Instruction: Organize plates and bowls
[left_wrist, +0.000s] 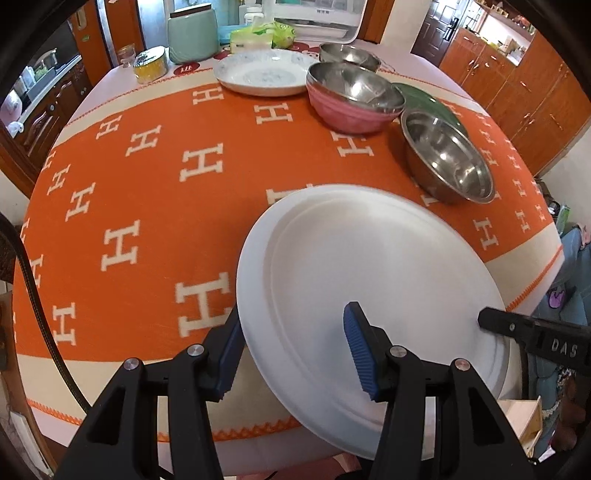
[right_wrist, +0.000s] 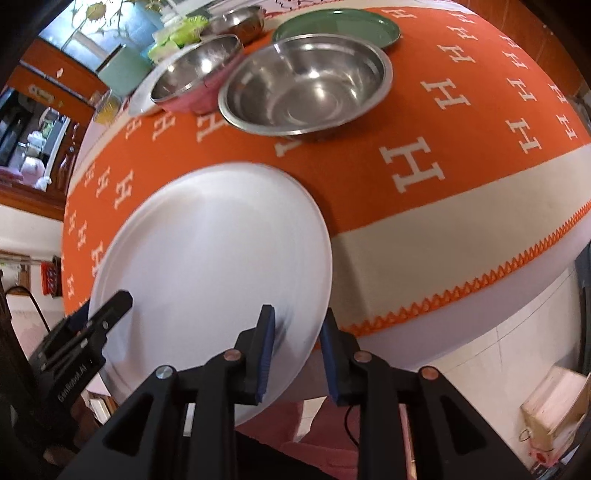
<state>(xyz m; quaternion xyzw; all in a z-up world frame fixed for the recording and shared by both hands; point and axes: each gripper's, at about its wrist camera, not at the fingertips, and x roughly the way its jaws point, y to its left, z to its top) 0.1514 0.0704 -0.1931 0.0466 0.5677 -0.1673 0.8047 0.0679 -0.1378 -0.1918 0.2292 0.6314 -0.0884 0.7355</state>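
Our left gripper (left_wrist: 293, 314) is clamped on the near rim of the white plate (left_wrist: 369, 266), one blue pad on the upper face and the other tucked under the edge. The jaws look wide only because the plate runs slantwise through them. Our right gripper (right_wrist: 297, 312) straddles the opposite side of the rim, with one pad over the plate's face and the other just outside its edge. We cannot tell whether those pads are actually pressing. Two holds on opposite sides make sense for something this broad and flat, since a single pinch at the rim would let it droop or swing. The plate itself is tilted and hangs partly past the near edge of the table, over the cream border of the orange tablecloth (left_wrist: 147, 184) — carried, we judge, not set down. Beyond it stands a large steel bowl (left_wrist: 447, 158), then a steel bowl nested in a pink bowl (left_wrist: 351, 107), with a green plate (left_wrist: 424, 98) just behind them. Further back are a patterned white dish (left_wrist: 262, 72) and a small steel bowl (left_wrist: 347, 55). Plates and bowls are mixed there, so we judge the sorting is unfinished — our plate probably belongs with the other plates.
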